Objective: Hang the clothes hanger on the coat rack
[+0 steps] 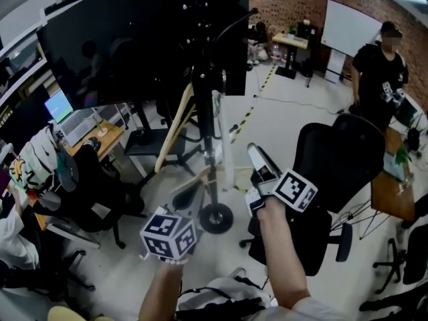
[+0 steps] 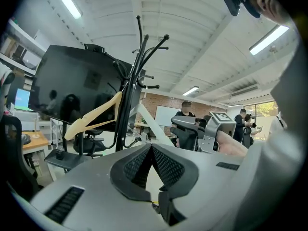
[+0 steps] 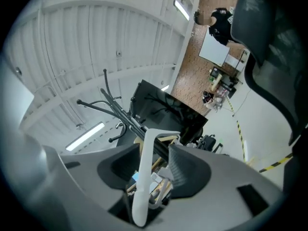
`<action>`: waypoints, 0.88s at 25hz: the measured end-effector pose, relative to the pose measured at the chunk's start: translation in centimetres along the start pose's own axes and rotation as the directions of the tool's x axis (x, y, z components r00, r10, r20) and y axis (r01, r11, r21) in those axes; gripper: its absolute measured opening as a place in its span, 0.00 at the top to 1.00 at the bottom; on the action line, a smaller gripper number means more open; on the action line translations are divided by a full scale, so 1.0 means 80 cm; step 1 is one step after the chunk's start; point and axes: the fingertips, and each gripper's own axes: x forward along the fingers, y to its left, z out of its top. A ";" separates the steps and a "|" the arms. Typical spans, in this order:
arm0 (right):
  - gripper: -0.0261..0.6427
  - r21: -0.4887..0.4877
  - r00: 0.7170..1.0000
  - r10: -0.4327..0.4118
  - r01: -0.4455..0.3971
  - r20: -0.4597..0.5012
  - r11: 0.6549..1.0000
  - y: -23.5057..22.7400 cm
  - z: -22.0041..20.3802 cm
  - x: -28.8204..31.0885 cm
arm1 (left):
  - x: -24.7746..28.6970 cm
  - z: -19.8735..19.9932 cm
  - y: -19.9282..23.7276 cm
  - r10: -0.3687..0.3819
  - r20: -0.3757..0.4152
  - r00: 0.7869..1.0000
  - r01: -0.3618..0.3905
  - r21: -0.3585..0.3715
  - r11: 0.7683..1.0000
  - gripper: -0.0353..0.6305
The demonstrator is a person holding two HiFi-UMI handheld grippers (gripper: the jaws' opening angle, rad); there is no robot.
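While the right claw (image 3: 150, 150), open, straddles the white hanger (image 3: 145, 162), its long arm points up toward the coat rack (image 3: 130, 122) just ahead.

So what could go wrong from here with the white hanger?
1. The white hanger stands loose in the open right gripper, leaning against one jaw with a gap to the other, so it could slip out.
2. A wooden hanger already hangs on the coat rack close behind. Swinging the white one in could knock it off.
3. The rack stands on one round base, so a push might rock it.
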 end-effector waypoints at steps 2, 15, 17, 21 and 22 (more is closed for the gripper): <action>0.78 -0.059 1.000 -0.014 0.015 0.022 0.998 0.013 -0.004 -0.019 | -0.006 0.002 -0.003 -0.037 0.006 0.999 0.037 0.012 0.999 0.96; 0.96 -0.108 0.987 -0.152 0.156 0.043 0.982 0.065 -0.135 -0.161 | -0.091 -0.054 -0.028 -0.246 -0.021 0.969 0.245 -0.051 0.968 0.96; 0.96 -0.156 0.984 -0.178 0.180 0.029 0.971 0.076 -0.156 -0.173 | -0.103 -0.060 -0.035 -0.266 -0.023 0.964 0.265 -0.057 0.963 0.96; 0.96 -0.292 0.981 -0.191 0.186 0.013 0.938 0.097 -0.193 -0.187 | -0.123 -0.071 -0.044 -0.296 -0.033 0.955 0.293 -0.074 0.953 0.96; 0.96 -0.314 0.980 -0.197 0.190 0.009 0.930 0.099 -0.201 -0.190 | -0.127 -0.074 -0.044 -0.301 -0.037 0.953 0.297 -0.079 0.951 0.96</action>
